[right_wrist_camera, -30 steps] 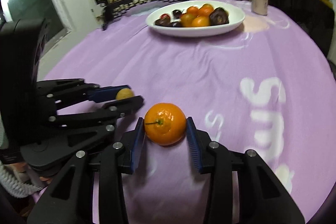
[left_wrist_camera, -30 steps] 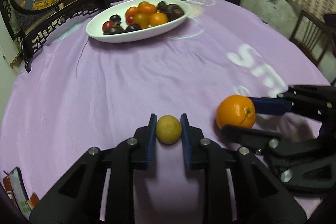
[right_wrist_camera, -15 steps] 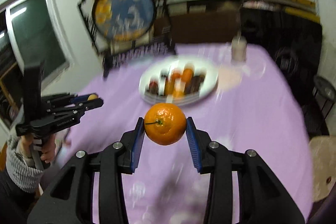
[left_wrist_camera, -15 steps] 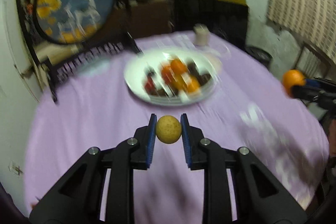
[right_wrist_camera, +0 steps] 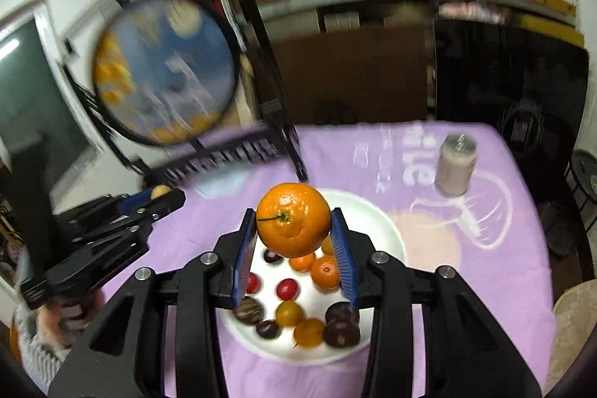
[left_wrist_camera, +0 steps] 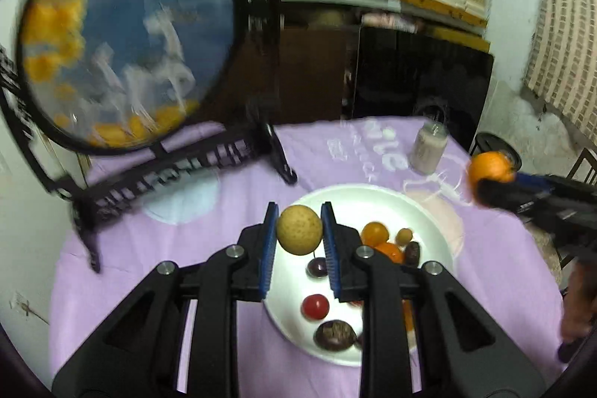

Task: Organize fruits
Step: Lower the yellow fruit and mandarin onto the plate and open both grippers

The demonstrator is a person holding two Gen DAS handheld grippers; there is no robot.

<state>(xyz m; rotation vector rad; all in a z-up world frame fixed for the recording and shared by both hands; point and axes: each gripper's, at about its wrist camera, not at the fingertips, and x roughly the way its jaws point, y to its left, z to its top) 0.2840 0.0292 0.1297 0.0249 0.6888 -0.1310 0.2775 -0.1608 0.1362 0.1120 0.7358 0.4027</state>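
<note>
Left wrist view: your left gripper (left_wrist_camera: 299, 230) is clamped on the yellow-brown fruit (left_wrist_camera: 299, 229), above the white bowl's (left_wrist_camera: 440, 241) near-left edge. Lower onto bare bowl floor before releasing.

Right wrist view: your right gripper (right_wrist_camera: 293, 224) grips the orange (right_wrist_camera: 293, 219) over the piled fruit. Set it down gently, beside the tomatoes (right_wrist_camera: 287, 289).
</note>
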